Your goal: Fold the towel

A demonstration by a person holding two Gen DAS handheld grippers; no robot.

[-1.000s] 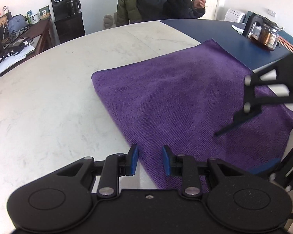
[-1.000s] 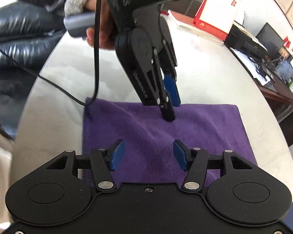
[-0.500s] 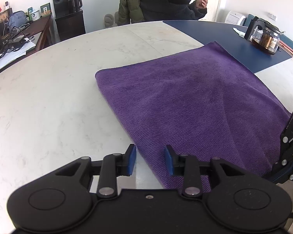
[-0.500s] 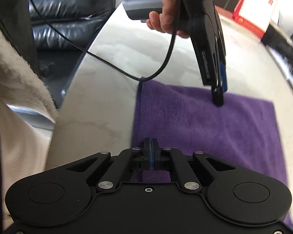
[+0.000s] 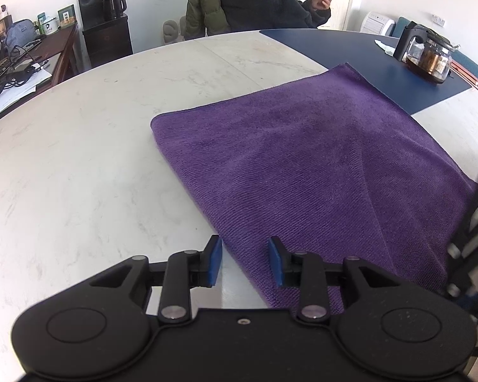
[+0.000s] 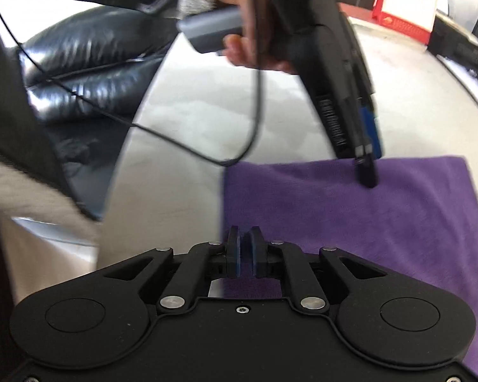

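Observation:
A purple towel [image 5: 302, 165] lies spread on the white marble table [image 5: 79, 175], with a raised crease running toward its right side. My left gripper [image 5: 244, 261] is open, and the towel's near left edge passes between its blue pads without being pressed. In the right wrist view, a hand holds the left gripper [image 6: 368, 172] with its tips down at the towel's far edge. My right gripper [image 6: 246, 254] sits at the towel's [image 6: 350, 216] near left corner. Its jaws are opening slightly, with purple cloth still pinched in the narrow gap. Its black frame [image 5: 471, 232] shows at the right edge.
A glass teapot [image 5: 427, 60] stands on a blue mat [image 5: 350, 51] at the far right. A person [image 5: 255, 0] stands beyond the table. A black leather chair [image 6: 89, 63] is off the table's edge. A cable [image 6: 175, 140] trails across the marble beside the towel.
My right gripper left the middle of the towel, went to its corner and closed from wide open to nearly shut. A crease rose in the towel. The left gripper stayed put.

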